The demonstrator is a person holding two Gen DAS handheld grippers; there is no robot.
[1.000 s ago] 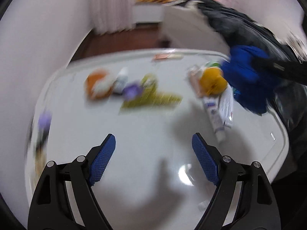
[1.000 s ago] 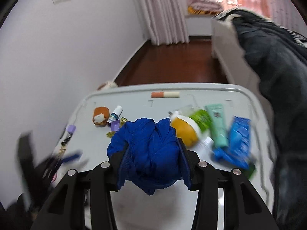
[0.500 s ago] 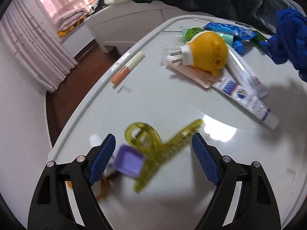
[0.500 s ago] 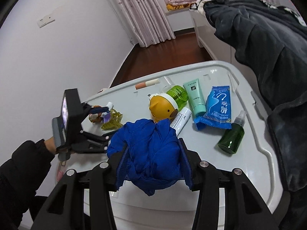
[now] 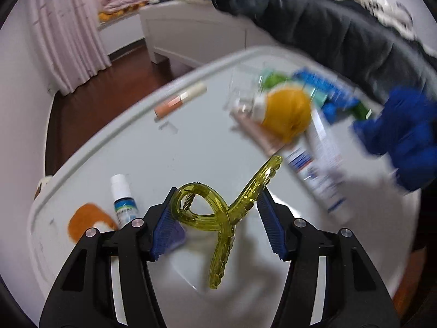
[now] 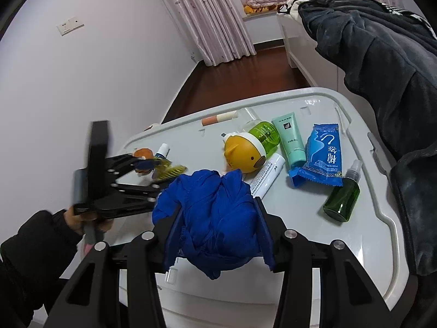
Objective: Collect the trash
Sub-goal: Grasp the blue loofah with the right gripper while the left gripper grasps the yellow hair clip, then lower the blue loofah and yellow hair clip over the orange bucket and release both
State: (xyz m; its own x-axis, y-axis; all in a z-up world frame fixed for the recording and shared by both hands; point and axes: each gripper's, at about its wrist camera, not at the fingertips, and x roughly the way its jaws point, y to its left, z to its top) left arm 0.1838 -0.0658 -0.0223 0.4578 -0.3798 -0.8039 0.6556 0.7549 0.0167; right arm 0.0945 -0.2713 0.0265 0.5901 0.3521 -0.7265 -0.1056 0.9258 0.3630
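Change: since the earlier frame the left gripper has travelled from bare tabletop to the hair clip, and its jaws have just been closing with the clip between them.
Left gripper: ribbed blue pads flank the clip; left pad touching its loop, right pad just beside its toothed arm, a firm pinch cannot be confirmed.
Hair clip: translucent yellow-green plastic claw clip, looped handle, metal coil spring, scalloped teeth, on the glossy white plastic table.
Right gripper: right gripper clamped on a crumpled blue cloth bundle, soft and folded, bulging above the pads.
Left neighbours: small white-capped dropper bottle; orange round piece, blurred.
Table clutter: yellow rounded animal-shaped plastic device; white tube; teal tube; blue crinkled packet; dark green spray bottle.
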